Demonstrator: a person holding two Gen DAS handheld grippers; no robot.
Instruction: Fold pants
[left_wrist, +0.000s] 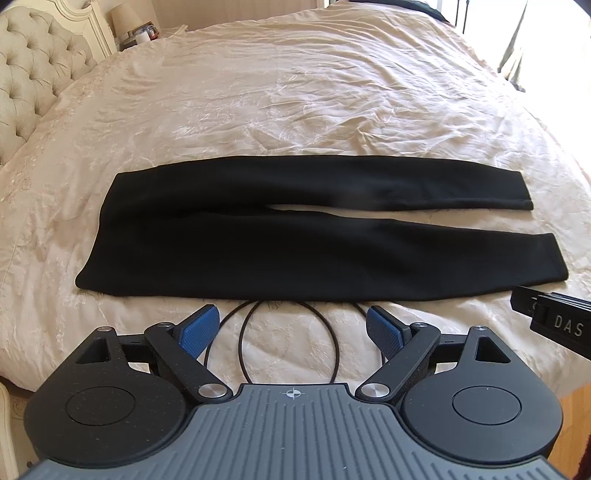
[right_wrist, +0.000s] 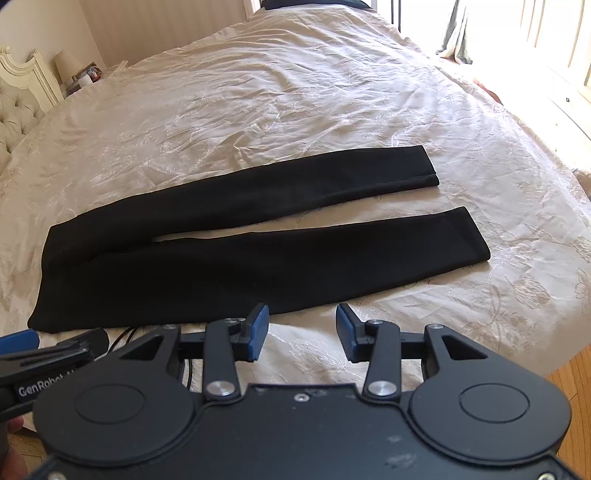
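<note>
While the pants lie flat: both grippers hang short of them with nothing between their fingers.
Pants: one black pair (left_wrist: 258, 236), spread on the bed, waist to the left, two legs running right with a narrow gap of bedspread between them.
Legs: two; the far one ends in a hemmed cuff (right_wrist: 430, 166), the near one (right_wrist: 469, 236) reaches closer to the bed's edge.
Left gripper (left_wrist: 291, 328): jaws wide apart, two blue pads, just short of the pants' near edge.
Right gripper (right_wrist: 301, 330): jaws apart, two blue pads, empty, near the near leg.
Cable (left_wrist: 288, 332): black loops on the bedspread between the left gripper's fingers, touching the pants' near edge.
Bed (left_wrist: 295, 92): one, cream crinkled bedspread.
Headboard (left_wrist: 33, 74): one, tufted, far left.
Lamp (right_wrist: 66, 62): one, beside the headboard.
Floor (right_wrist: 576, 373): wood, at the bed's right corner.
</note>
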